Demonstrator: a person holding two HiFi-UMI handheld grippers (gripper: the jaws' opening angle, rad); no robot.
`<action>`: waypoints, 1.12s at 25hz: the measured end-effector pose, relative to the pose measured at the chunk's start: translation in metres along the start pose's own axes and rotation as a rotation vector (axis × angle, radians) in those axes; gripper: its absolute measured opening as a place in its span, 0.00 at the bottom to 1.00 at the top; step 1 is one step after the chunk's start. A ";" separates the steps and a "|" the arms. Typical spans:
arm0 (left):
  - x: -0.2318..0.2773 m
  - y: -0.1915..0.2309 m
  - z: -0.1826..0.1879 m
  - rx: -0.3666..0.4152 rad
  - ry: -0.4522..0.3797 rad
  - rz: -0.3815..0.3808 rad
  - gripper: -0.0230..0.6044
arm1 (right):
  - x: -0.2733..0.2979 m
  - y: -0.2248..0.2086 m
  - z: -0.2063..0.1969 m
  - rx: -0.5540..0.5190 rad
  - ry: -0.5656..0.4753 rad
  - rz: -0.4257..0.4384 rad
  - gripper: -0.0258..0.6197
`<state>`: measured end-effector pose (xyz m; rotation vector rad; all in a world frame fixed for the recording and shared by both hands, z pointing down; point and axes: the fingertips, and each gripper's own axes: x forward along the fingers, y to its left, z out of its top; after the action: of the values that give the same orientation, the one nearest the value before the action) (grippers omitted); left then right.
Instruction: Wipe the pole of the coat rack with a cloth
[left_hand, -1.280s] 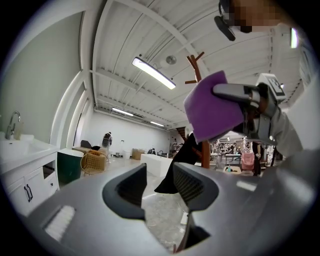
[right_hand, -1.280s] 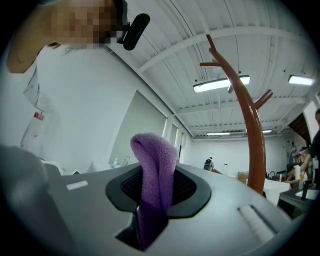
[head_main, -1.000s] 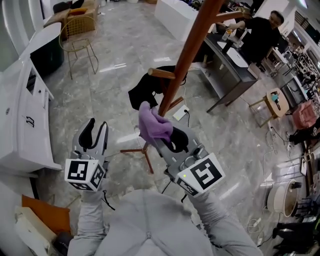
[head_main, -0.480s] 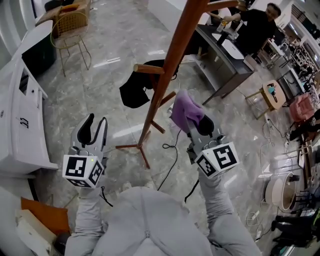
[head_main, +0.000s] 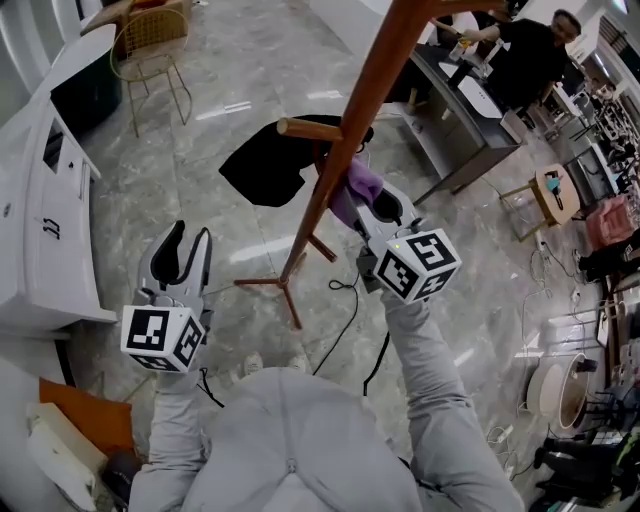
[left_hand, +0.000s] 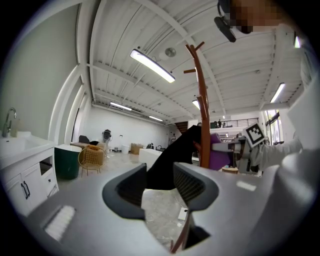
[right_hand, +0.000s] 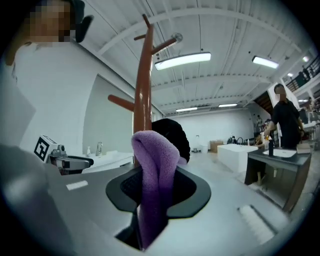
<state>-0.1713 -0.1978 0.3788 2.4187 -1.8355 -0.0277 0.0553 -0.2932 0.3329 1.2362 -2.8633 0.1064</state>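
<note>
**Cloth back on the pole**

Swung in from the right over the last half second, the right gripper (head_main: 366, 200) has brought its purple cloth (head_main: 357, 180) back against the coat rack's pole (head_main: 365, 100). It now meets the pole higher up than a second ago. The cloth is bunched against the pole's right side, just below the wooden peg (head_main: 308, 127) that juts out to the left. The right gripper's jaws are closed on the cloth. A fold of it stands up between them and the tail hangs down through the gap.

A black garment (head_main: 260, 170) hangs from the peg on the pole's far side.

Left of the rack's base and well apart from the pole, the left gripper (head_main: 190, 248) has hardly shifted. Its jaws stand a little apart with nothing between them, above the marble floor (head_main: 230, 80).
</note>
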 end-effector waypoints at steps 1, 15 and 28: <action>-0.001 0.002 -0.001 -0.002 0.001 0.005 0.31 | 0.002 -0.002 -0.010 0.015 0.029 -0.003 0.17; 0.004 0.002 -0.006 -0.007 0.005 0.005 0.31 | -0.004 -0.020 -0.037 -0.194 0.109 -0.134 0.17; 0.006 0.000 -0.002 0.004 0.003 -0.005 0.31 | -0.035 -0.073 -0.022 -0.260 0.093 -0.315 0.17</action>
<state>-0.1691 -0.2036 0.3815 2.4249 -1.8303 -0.0208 0.1326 -0.3162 0.3570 1.5524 -2.4689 -0.2010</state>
